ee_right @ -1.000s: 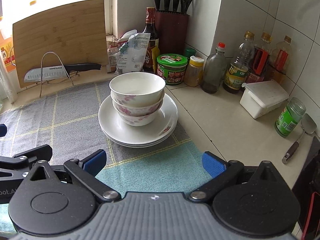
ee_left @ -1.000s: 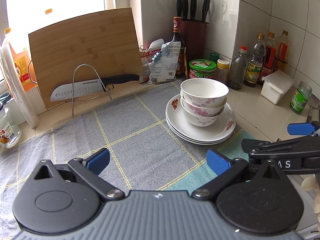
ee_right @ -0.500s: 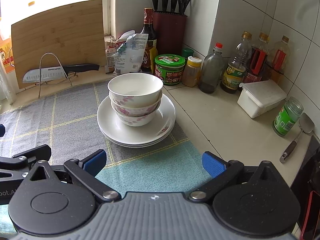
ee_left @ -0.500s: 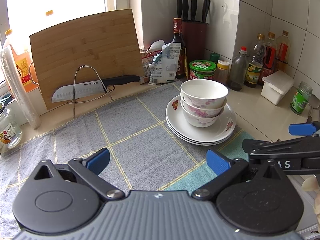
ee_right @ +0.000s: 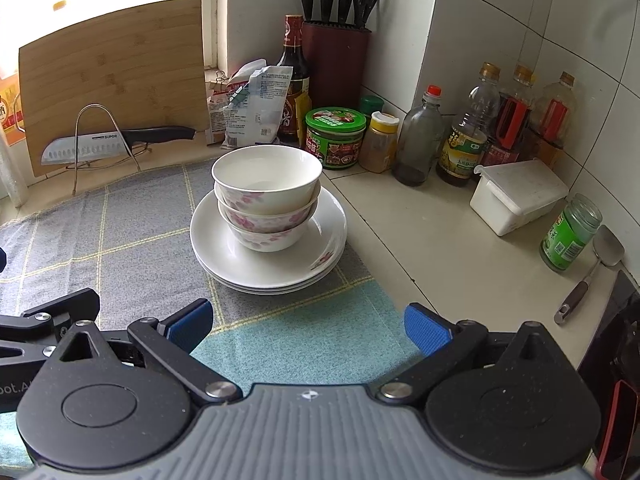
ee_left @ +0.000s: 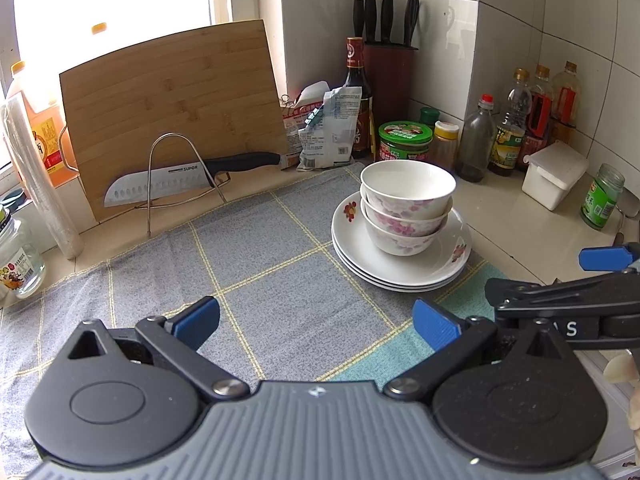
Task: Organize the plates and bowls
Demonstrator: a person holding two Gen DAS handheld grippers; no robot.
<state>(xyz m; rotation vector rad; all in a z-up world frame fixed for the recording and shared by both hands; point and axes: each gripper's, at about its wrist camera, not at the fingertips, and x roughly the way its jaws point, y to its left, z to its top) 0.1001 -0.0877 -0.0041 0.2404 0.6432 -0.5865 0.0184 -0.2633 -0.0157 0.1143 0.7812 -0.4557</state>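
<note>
Three bowls (ee_right: 267, 196), white with pink floral print, nest one inside another at the centre of a stack of three shallow white plates (ee_right: 269, 248), each plate rim marked with a small red flower. The stack rests on a grey checked cloth (ee_right: 120, 236) near the cloth's right edge, toward the back corner of the counter (ee_right: 440, 248) where jars and bottles stand against the tiled wall. A knife (ee_left: 180, 176) lies on a wire rack before an upright cutting board (ee_left: 172, 104) along the back edge, well apart from the stack.

The left tool (ee_left: 316, 320) and the right tool (ee_right: 308, 322) are both released, jaws spread wide, holding nothing, short of the stack at the front edge. The sorting appears complete or nearly so. Should the stack need shifting, the judged best practice is to grip the lowest plate rim on opposite sides, keeping it level, since the nested bowls sit high and may slide.
</note>
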